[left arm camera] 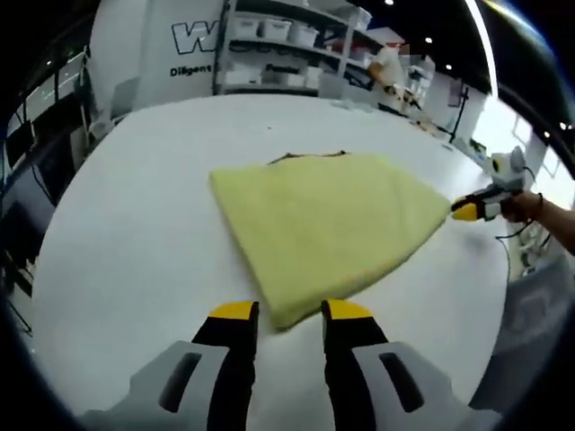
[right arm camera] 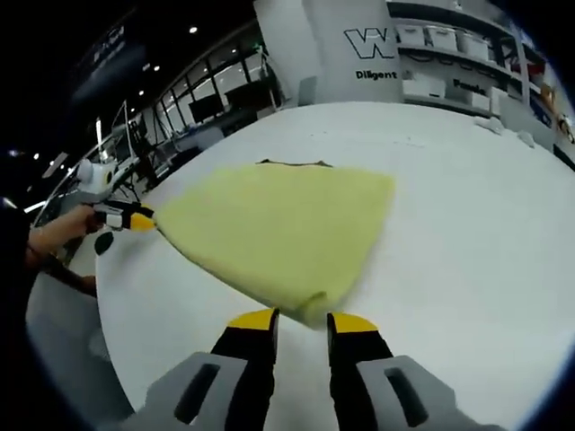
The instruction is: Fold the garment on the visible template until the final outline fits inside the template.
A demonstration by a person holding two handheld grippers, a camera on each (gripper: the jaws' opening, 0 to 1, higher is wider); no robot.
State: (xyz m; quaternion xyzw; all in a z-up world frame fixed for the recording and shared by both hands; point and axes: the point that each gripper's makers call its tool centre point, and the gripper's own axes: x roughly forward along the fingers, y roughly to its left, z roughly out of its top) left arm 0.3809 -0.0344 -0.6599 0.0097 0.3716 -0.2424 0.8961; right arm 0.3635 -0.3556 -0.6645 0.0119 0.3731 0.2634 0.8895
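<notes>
Looking along my left claw [left arm camera: 290, 312], I see its two yellow-tipped jaws standing apart with a corner of the yellow garment [left arm camera: 328, 224] lying just at the gap between them — whether the tips pinch the cloth I cannot tell. My right claw [right arm camera: 302, 320] sits the same way in the right gripper view: jaws parted, a corner of the garment [right arm camera: 287, 229] reaching the gap between the tips, contact unclear. Out from the claws, the garment lies spread flat on the white desk [left arm camera: 135, 233], folded into a roughly triangular wedge. At its far edge a thin dark strip [left arm camera: 307, 155] peeks out from under the cloth, touching it; the same strip [right arm camera: 292, 163] shows in the right gripper view. In the left gripper view my right claw [left arm camera: 464, 212] comes in from the right, its yellow tip at the garment's pointed corner, with my hand [left arm camera: 523, 206] behind it. In the right gripper view my left claw [right arm camera: 141, 221] comes in from the left, at the opposite corner. Beyond the desk stand shelves [left arm camera: 287, 49] with white bins — and a white wall panel [right arm camera: 373, 45] with dark lettering.
</notes>
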